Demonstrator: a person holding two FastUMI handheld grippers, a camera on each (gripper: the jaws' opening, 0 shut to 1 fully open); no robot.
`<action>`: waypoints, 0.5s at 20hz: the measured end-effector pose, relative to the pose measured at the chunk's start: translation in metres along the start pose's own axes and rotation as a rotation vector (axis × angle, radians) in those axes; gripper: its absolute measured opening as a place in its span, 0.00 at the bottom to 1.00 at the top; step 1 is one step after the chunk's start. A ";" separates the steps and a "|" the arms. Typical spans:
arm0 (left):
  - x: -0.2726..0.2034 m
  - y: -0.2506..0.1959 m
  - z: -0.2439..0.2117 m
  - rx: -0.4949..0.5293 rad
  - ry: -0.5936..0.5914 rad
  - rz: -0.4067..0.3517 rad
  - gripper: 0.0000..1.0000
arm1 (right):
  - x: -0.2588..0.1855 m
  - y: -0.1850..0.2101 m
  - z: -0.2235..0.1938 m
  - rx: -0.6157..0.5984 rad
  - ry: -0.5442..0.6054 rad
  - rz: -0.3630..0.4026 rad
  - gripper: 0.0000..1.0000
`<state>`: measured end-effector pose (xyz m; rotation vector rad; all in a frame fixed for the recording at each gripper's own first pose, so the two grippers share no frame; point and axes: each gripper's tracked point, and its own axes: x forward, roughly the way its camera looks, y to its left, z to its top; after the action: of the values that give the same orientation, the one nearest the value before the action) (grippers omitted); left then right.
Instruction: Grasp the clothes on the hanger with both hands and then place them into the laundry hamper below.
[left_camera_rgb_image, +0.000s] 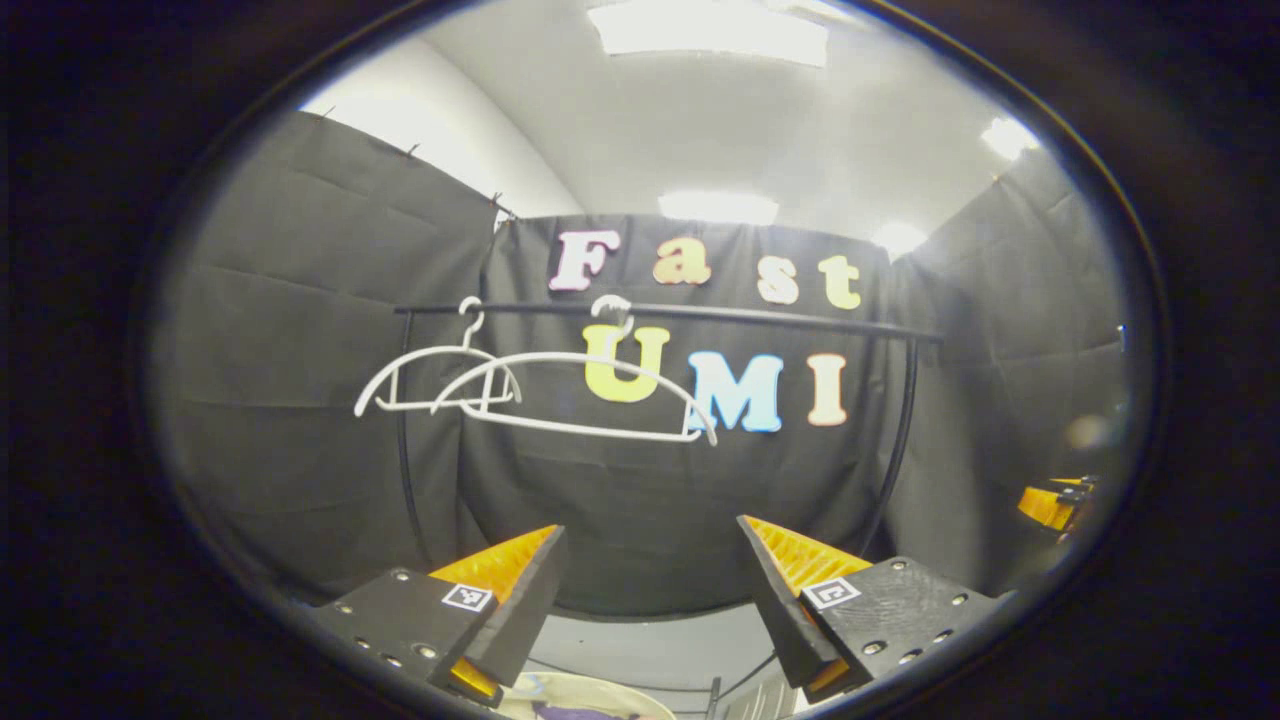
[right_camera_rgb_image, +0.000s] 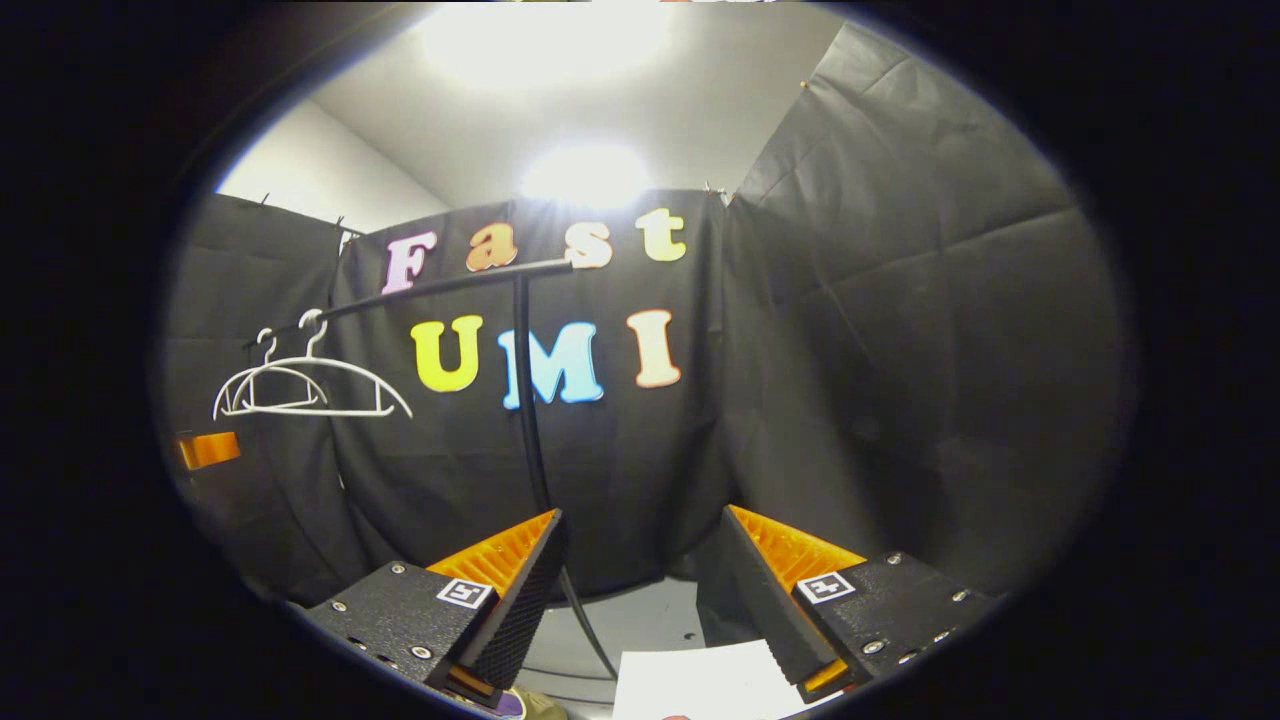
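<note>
Gaping wide with nothing between their fingers, the left gripper (left_camera_rgb_image: 650, 590) and right gripper (right_camera_rgb_image: 640, 580) pointed at the black rail (left_camera_rgb_image: 700, 315), where two bare white hangers (left_camera_rgb_image: 560, 390) hung. Below, pale clothes (left_camera_rgb_image: 590, 700) lay in the hamper (left_camera_rgb_image: 740, 690).

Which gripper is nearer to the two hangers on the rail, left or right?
Left. The hangers hang ahead of the left gripper, looking large. From the right gripper they sit small, far off to its left.

At the bottom edge of the left gripper view, the laundry hamper (left_camera_rgb_image: 590, 700) is cut off (just a pale rim), with something purple inside too cropped to identify.
</note>
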<state>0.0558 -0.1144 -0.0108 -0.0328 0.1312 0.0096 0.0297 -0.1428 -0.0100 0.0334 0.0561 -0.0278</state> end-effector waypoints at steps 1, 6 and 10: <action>-0.009 0.001 0.011 0.014 -0.015 0.003 1.00 | -0.001 -0.005 0.011 -0.012 -0.032 -0.024 0.94; -0.034 0.022 0.051 -0.012 -0.079 -0.019 1.00 | -0.013 0.000 0.044 -0.011 -0.097 -0.084 0.92; -0.031 0.063 0.057 -0.003 -0.114 0.000 1.00 | -0.023 0.007 0.056 -0.034 -0.117 -0.120 0.91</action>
<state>0.0313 -0.0502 0.0474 -0.0355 0.0174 0.0112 0.0100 -0.1367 0.0469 -0.0057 -0.0589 -0.1487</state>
